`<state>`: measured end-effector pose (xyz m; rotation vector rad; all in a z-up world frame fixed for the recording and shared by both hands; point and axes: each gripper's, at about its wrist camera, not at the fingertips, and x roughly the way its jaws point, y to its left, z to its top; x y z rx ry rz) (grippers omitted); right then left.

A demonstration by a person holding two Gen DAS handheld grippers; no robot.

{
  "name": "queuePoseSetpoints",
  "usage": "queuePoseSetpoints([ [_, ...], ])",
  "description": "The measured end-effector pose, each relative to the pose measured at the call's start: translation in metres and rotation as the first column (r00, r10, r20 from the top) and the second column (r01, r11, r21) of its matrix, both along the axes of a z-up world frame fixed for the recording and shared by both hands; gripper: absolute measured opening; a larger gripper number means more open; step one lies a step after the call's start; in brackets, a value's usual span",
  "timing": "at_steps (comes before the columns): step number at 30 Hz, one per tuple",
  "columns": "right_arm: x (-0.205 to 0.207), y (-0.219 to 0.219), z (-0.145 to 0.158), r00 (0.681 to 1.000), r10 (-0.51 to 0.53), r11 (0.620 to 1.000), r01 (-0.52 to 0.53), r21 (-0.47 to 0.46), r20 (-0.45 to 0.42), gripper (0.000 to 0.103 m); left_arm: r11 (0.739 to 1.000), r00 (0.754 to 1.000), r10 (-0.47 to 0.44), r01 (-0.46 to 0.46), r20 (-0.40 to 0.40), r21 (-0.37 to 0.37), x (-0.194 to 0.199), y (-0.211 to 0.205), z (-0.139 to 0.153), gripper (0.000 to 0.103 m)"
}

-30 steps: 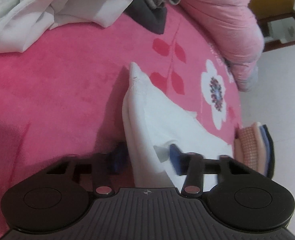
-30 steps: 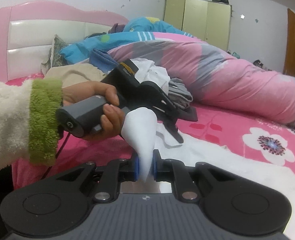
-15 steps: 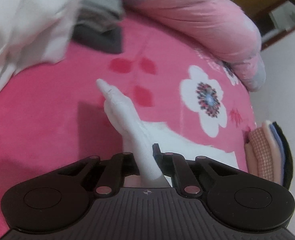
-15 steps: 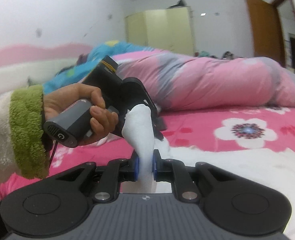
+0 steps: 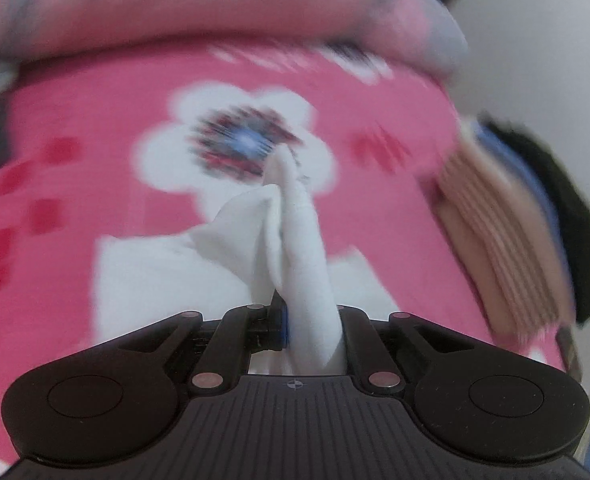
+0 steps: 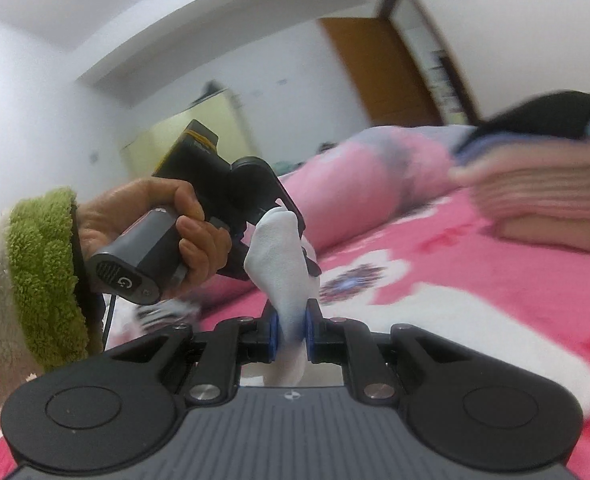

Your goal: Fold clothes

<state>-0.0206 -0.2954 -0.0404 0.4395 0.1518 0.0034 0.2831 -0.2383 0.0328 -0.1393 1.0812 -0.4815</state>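
A white garment [image 5: 295, 248] is pinched by both tools above a pink bed cover [image 5: 75, 128] printed with white flowers. In the left wrist view, the left tool [image 5: 313, 332] is seen pressed together on a bunched fold of the white cloth, which stands up between the fingers and trails down to a flat white part spread on the cover. In the right wrist view, the right tool [image 6: 291, 332] is clamped on another bunched fold of the same white garment [image 6: 283, 264], gripped between its blue pads [image 6: 273, 332].

The left tool is also seen from the right wrist view, held by a hand [image 6: 155, 224] in a cream sleeve with a green fuzzy cuff [image 6: 43, 264]; its tip lies just behind the raised fold. A stack of folded clothes [image 5: 515, 232] rests near the bed's edge, to the right of the garment. A rolled pink quilt [image 5: 215, 4] lies along the far side of the bed. A wooden door [image 6: 379, 68] and a pale wardrobe [image 6: 191, 128] are visible behind.
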Motion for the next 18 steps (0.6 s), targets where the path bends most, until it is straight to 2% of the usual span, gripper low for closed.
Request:
queuePoseSetpoints([
  [5, -0.019, -0.054, -0.035, 0.990, -0.128, 0.986, 0.134, 0.100, -0.064, 0.013, 0.985, 0.990, -0.142, 0.140, 0.013, 0.104, -0.009, -0.086, -0.036, 0.008],
  [7, -0.020, -0.074, -0.054, 0.980, -0.166, 0.973, 0.181, 0.141, -0.113, 0.013, 0.971, 0.978, -0.209, 0.204, 0.022, 0.128, -0.014, -0.104, -0.056, 0.032],
  [9, -0.018, -0.094, -0.078, 0.978, -0.142, 0.950, 0.178, 0.255, -0.155, 0.013, 0.972, 0.975, -0.218, 0.213, 0.038, 0.102, -0.014, -0.102, -0.061, 0.041],
  [10, -0.019, -0.099, -0.085, 0.981, -0.127, 0.938, 0.167, 0.305, -0.145, 0.013, 0.972, 0.974, -0.222, 0.218, 0.046, 0.089, -0.015, -0.101, -0.063, 0.046],
  [14, -0.021, -0.108, -0.093, 0.992, -0.089, 0.920, 0.116, 0.374, -0.089, 0.014, 0.974, 0.972, -0.226, 0.228, 0.063, -0.021, -0.019, -0.070, -0.043, 0.052],
  [18, -0.020, -0.114, -0.095, 0.994, -0.070, 0.903, 0.100, 0.418, -0.085, 0.014, 0.966, 0.966, -0.192, 0.217, 0.171, -0.140, -0.045, -0.009, -0.003, 0.064],
])
